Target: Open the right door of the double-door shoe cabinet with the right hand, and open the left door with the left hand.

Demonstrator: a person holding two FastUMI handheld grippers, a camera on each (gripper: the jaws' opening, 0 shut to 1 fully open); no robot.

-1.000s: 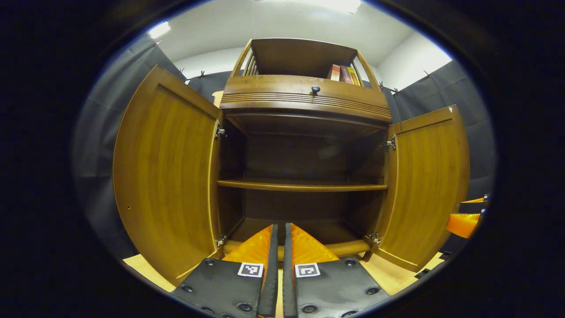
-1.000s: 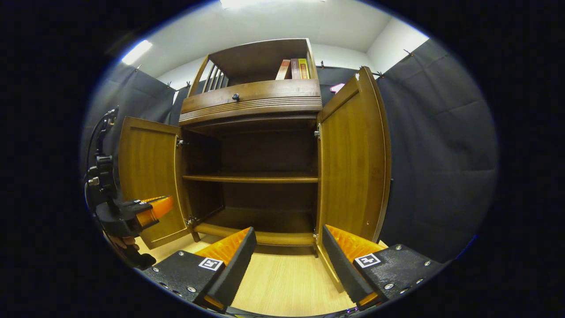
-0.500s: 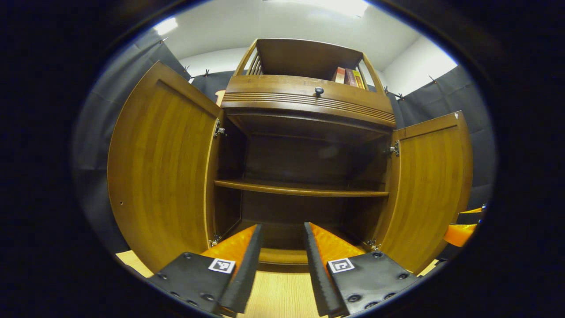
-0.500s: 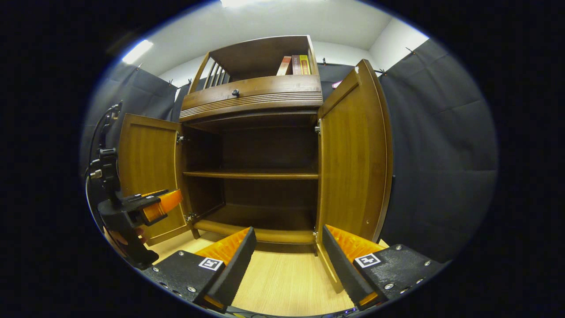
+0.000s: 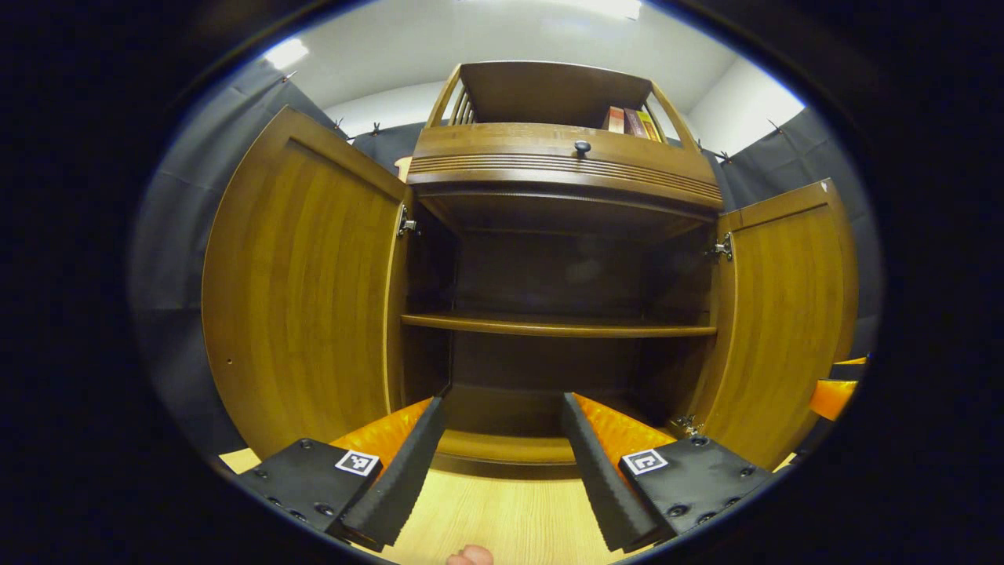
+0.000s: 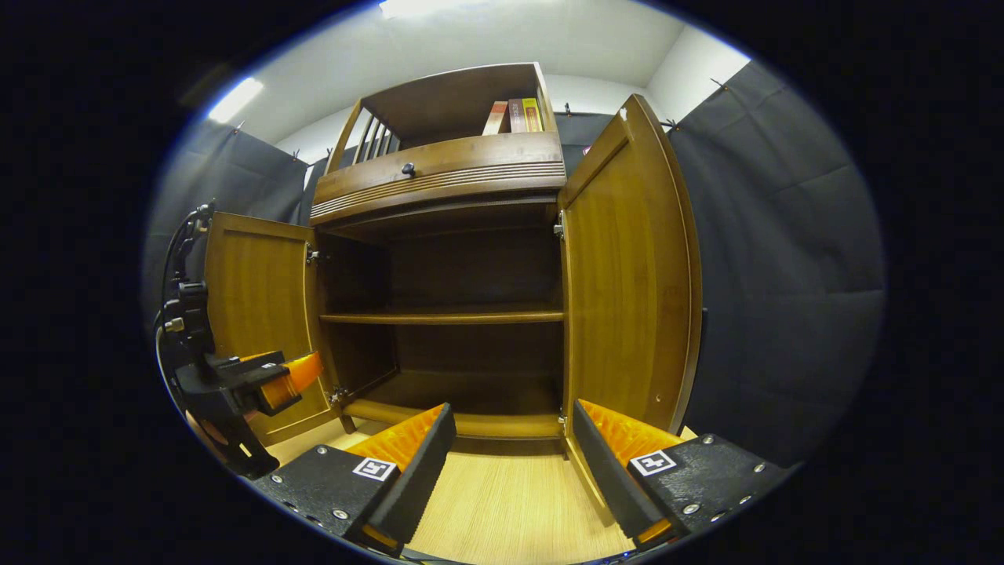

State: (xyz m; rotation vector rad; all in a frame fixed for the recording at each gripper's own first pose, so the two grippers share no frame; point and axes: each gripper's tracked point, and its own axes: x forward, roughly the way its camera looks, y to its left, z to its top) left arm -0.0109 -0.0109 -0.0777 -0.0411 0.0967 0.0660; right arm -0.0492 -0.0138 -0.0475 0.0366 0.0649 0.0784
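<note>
Doors: left door (image 5: pixel 302 290) and right door (image 6: pixel 627 275) both swung wide on cabinet (image 5: pixel 565 169) | left tongs (image 5: pixel 502 463) apart, right tongs (image 6: pixel 514 463) apart, holding nothing | I judge task done; I'd draw both back straight, clear of door edges.

Shoe cabinet (image 5: pixel 565 169): glossy varnished wood with visible grain; hinges (image 5: pixel 406 226) bright metal; knob (image 5: pixel 582 146) dark and smooth. Floor (image 6: pixel 502 510): pale matt wood. Booth wall (image 6: pixel 776 259): matt black cloth.
</note>
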